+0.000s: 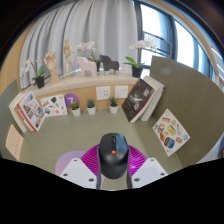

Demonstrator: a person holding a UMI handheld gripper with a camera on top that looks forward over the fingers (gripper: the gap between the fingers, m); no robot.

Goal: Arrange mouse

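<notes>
A black computer mouse [112,155] with an orange mark on its back sits between my two fingers, its nose pointing away from me. My gripper [112,165] is shut on the mouse, with the magenta pads [91,160] pressed against both of its sides. The mouse looks lifted a little above the pale table [110,128]. A small round purple disc [68,160] lies on the table just left of the left finger.
Open books stand at the left [30,110], the right [142,98] and the near right [170,130]. Small potted plants [91,105] line the back of the table. Behind them, a shelf holds orchids [88,52] before a curtained window.
</notes>
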